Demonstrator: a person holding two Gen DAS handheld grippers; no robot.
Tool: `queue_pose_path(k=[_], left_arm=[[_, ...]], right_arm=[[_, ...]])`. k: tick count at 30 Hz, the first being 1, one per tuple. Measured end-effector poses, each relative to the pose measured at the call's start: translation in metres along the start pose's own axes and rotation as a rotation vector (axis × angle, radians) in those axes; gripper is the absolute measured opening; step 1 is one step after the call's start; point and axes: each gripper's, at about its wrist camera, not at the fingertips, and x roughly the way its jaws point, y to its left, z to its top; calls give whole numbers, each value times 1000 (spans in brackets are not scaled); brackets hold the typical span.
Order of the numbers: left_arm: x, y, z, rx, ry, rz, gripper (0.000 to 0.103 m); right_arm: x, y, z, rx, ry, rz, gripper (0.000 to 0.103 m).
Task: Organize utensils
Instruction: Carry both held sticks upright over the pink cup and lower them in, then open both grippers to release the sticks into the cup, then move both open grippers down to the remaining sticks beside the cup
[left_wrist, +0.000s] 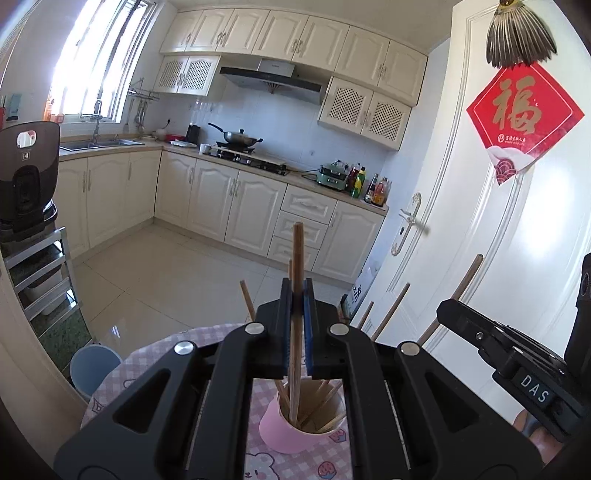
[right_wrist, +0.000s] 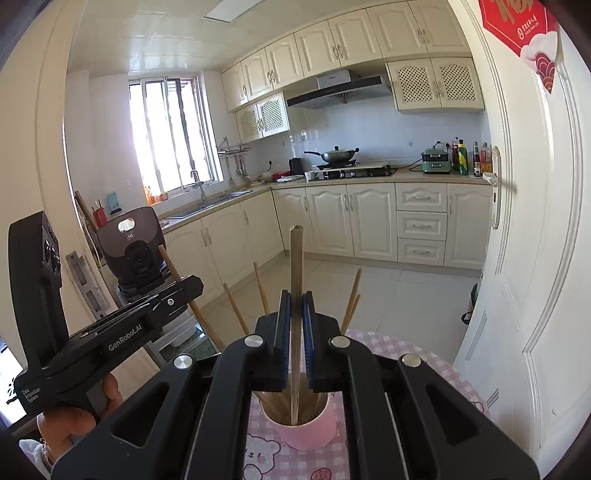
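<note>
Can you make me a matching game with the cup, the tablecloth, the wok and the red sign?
Things:
1. cup
2. tablecloth
3. wok
4. red sign

Descriptions:
A. hangs on the white door
B. pink, holds chopsticks
C. sits on the stove
D. pink checks with bears

Pairs: 1-B, 2-D, 3-C, 4-A
</note>
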Motion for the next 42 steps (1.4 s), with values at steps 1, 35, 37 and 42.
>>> queue_pose_path(k=[1, 35, 37, 42], left_arm=[[2, 1, -3, 0, 7, -2, 6], [-33, 5, -50, 69, 148, 65, 68], [-36, 9, -54, 72, 178, 67, 69], [-44, 26, -76, 74, 262, 87, 70]], right_arm=[[2, 0, -3, -1, 6, 0, 5], [-18, 9, -43, 26, 59, -27, 41], [-22, 12, -47, 24, 74, -18, 42], [-22, 29, -67, -4, 120, 6, 42]])
